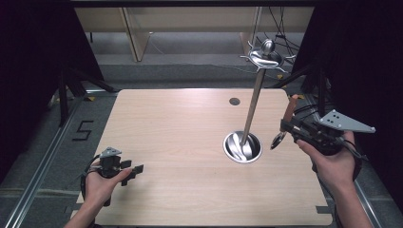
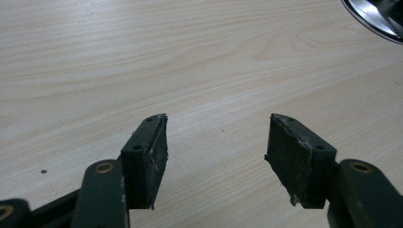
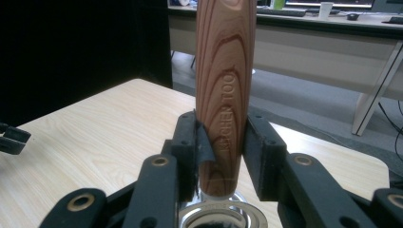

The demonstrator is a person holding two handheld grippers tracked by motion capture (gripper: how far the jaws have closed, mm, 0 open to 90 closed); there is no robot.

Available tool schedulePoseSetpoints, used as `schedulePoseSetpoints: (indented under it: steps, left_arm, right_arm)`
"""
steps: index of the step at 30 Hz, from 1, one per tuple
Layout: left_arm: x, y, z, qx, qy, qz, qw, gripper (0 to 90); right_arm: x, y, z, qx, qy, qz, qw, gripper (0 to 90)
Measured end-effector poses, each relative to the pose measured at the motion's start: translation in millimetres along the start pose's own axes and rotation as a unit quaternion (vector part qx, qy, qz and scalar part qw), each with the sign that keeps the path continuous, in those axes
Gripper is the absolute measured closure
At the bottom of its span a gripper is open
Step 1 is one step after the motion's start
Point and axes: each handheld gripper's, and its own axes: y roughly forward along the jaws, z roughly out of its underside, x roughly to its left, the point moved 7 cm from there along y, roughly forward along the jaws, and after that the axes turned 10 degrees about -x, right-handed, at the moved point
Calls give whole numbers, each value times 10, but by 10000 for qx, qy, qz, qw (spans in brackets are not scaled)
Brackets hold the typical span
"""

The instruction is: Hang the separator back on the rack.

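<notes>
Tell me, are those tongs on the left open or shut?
Open. The left tongs show a wide gap between their two black pads, with bare table visible through it and nothing held.

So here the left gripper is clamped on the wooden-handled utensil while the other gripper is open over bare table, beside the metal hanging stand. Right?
Not quite: the right gripper is the one shut on the wooden-handled utensil, as the right gripper view shows. The left gripper is open over bare table, beside the metal hanging stand.
</notes>
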Motion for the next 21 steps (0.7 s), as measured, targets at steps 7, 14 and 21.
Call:
schedulePoseSetpoints:
  steps: [7, 14, 21]
  left_arm:
    - [-1, 1, 0, 2, -4, 9, 10000, 384]
    - [6, 1, -2, -2, 7, -22, 10000, 384]
    - [3, -1, -4, -12, -4, -20, 10000, 384]
  right_arm:
    - [-2, 23, -53, -78, -132, -22, 9999, 687]
    - [4, 35, -76, -88, -133, -35, 9999, 687]
    - [25, 32, -93, -47, 12, -17, 10000, 687]
